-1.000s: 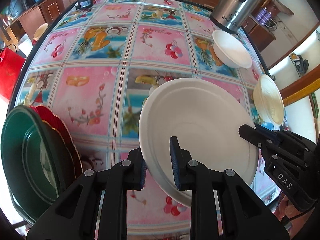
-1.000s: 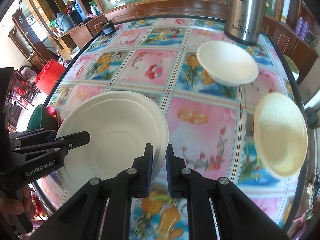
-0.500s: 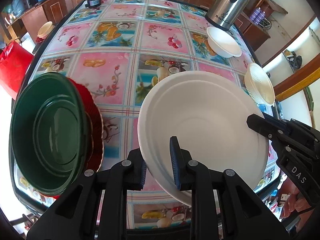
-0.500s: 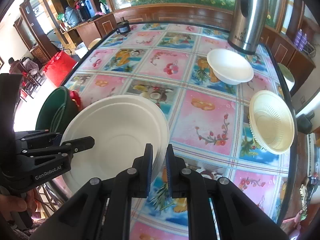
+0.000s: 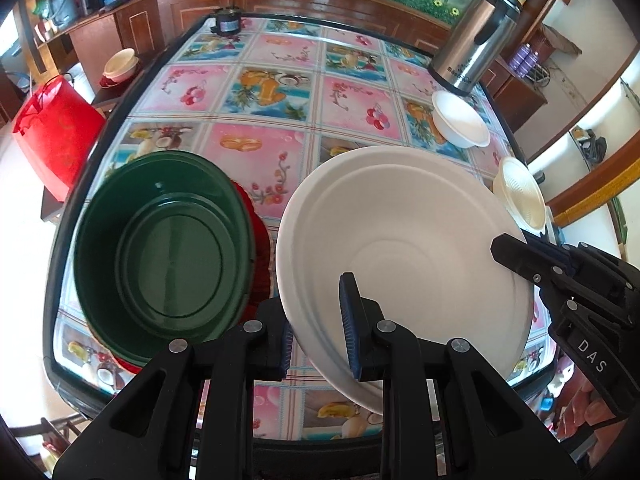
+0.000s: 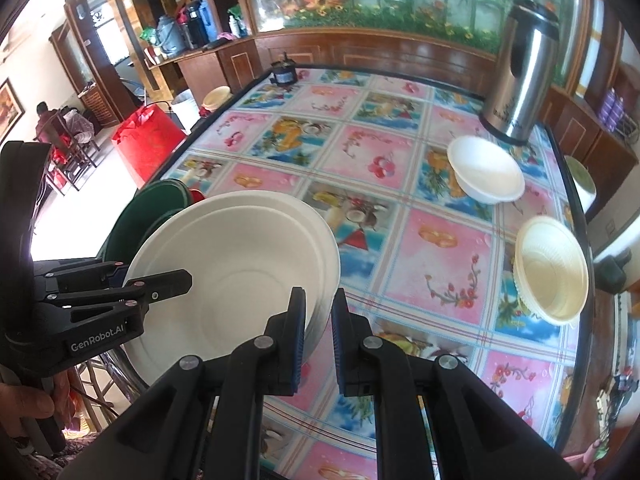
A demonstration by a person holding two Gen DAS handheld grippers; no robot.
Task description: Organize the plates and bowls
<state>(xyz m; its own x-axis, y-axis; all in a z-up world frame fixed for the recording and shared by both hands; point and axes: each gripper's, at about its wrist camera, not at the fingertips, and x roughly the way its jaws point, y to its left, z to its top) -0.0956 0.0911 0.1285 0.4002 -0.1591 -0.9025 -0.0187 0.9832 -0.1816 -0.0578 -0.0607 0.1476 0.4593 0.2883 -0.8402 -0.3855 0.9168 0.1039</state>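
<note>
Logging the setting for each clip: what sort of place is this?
Most likely a home dining room. A large table has a fruit-patterned cover, with a steel thermos, bowls and plates on it, and wooden cabinets along the wall. Both grippers hold one white plate.

Steel flask [image 5: 474, 50], red bag [image 5: 56, 132] beside table [image 5: 280, 80]

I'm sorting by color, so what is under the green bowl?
A red scalloped plate sticks out from beneath the green bowl on its right side. The bowl covers most of it, so anything else under there is hidden.
</note>
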